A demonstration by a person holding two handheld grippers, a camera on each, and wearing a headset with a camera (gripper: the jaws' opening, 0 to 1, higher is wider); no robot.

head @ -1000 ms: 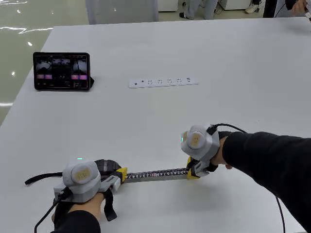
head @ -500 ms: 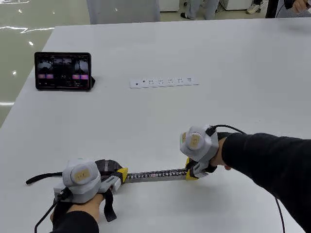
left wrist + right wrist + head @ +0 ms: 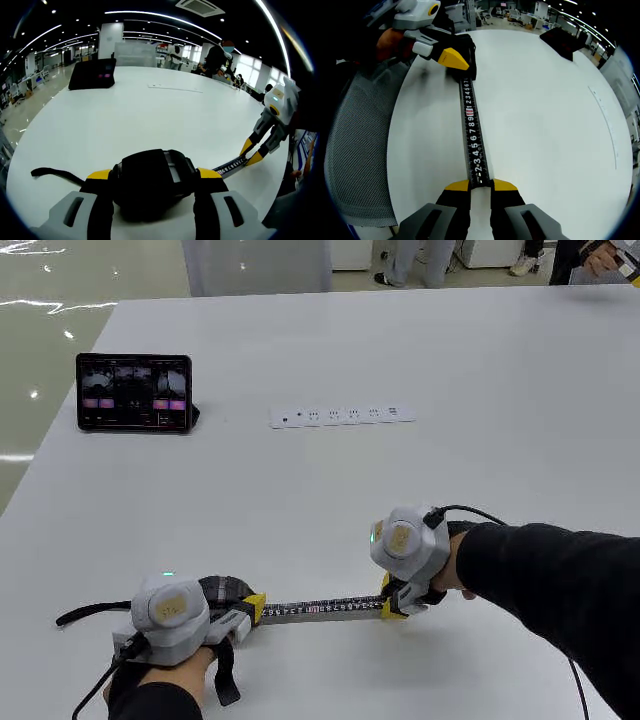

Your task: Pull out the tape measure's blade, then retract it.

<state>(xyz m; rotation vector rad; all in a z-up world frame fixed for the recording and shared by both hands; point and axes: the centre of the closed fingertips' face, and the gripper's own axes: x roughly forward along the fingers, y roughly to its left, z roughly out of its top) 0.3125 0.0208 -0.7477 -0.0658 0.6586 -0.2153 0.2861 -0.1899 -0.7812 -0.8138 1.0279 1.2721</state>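
Showing numerals 2–9, blade (image 3: 471,135) pinched by right gripper (image 3: 480,186); farther digits unclear.

Around your bench: tablet (image 3: 133,392), pwr strip (image 3: 341,416), white table (image 3: 480,360)
Tablet's propped upright at your far left, screen lit w/ small picture tiles; the white pwr strip lies flat near table centre, to the tablet's right & well apart from it. Glossy floor (image 3: 40,330) runs past the left edge, w/ ppl (image 3: 218,55) standing beyond the far side

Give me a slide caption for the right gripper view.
Right gripper pinches the blade; left gripper clamps the tape measure.
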